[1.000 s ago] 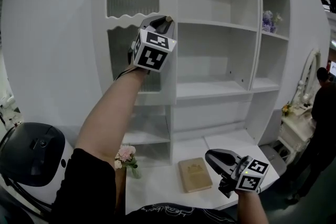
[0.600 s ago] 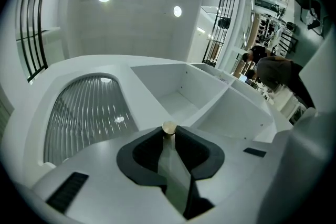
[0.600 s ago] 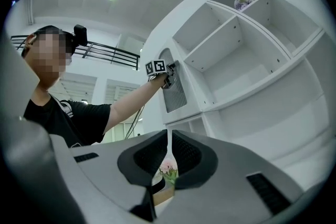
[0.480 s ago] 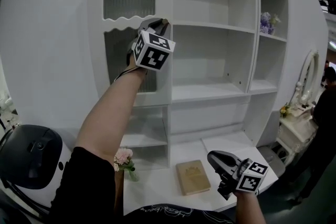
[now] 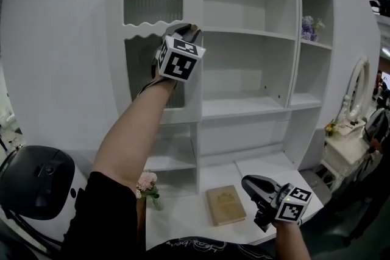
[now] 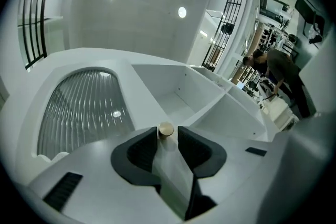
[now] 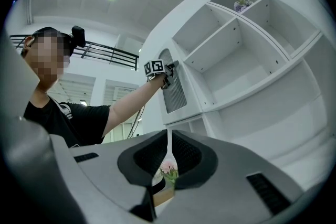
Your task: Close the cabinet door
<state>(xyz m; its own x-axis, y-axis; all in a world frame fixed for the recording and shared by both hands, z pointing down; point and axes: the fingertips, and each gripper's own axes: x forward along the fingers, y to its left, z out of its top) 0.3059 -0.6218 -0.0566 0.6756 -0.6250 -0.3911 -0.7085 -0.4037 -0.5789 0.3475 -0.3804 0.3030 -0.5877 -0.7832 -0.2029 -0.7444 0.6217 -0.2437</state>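
Note:
The white cabinet door (image 5: 152,39) has an arched ribbed-glass panel and lies flush with the shelf unit. My left gripper (image 5: 190,27) is raised to the door's right edge. In the left gripper view the small brass knob (image 6: 166,129) sits between the tips of my left gripper (image 6: 168,132). The jaws are opening, and a slit shows on the knob's right side. My right gripper (image 5: 245,180) hangs low over the counter with its jaws together and nothing in them. The right gripper view shows my right gripper (image 7: 168,136) pointing at the door (image 7: 176,89) from below.
A tan book (image 5: 225,204) and a vase of pink flowers (image 5: 146,182) rest on the white counter (image 5: 183,216). Purple flowers (image 5: 311,26) sit on an upper right shelf. A black-and-white appliance (image 5: 36,182) is at lower left. A white dresser (image 5: 350,128) and a person (image 5: 379,131) are at the right.
My left gripper stays at the knob and the right one holds still. The person at the far right has shifted toward the picture's edge.

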